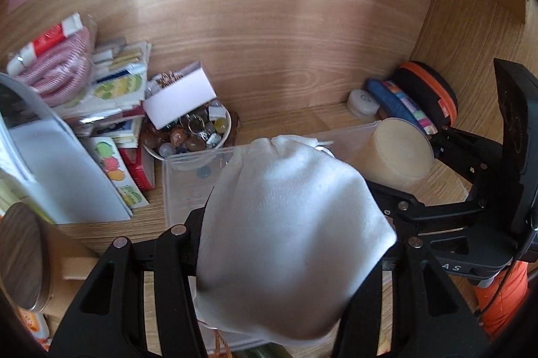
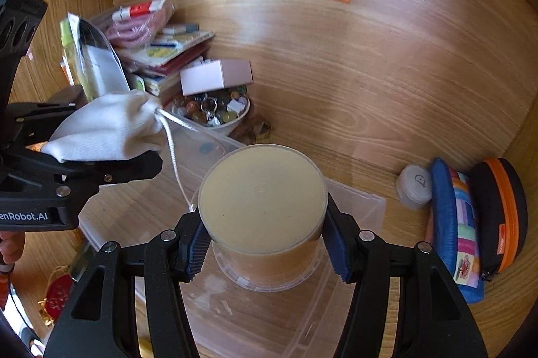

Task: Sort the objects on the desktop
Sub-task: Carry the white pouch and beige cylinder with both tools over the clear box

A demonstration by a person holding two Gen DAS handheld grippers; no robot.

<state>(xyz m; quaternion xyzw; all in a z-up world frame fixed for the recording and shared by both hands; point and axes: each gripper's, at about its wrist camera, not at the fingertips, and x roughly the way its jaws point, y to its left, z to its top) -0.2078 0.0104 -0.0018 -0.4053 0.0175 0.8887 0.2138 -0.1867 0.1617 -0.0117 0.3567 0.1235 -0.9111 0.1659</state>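
In the left wrist view, a white drawstring pouch (image 1: 289,233) is clamped between the fingers of the left gripper (image 1: 292,243) and fills the lower centre. Behind it, a clear plastic bin (image 1: 188,186) is seen on the wooden desk (image 1: 289,119). At two o'clock, the right gripper (image 1: 403,176) is seen gripping a round beige tub (image 1: 400,152) over the bin. At ten o'clock, a bowl of marbles (image 1: 193,132) is set beside a stack of booklets (image 1: 114,95).

In the right wrist view, the beige tub (image 2: 262,200) is pinched by the right gripper's (image 2: 264,243) pads at the centre, above the clear bin (image 2: 353,216). At nine o'clock, the pouch (image 2: 107,129) is held closed in the left gripper (image 2: 101,142), its cord (image 2: 173,149) hanging. At three o'clock, a small white jar (image 2: 414,186), a colourful pencil case (image 2: 457,223) and a black and orange case (image 2: 501,210) are lined against the wall.
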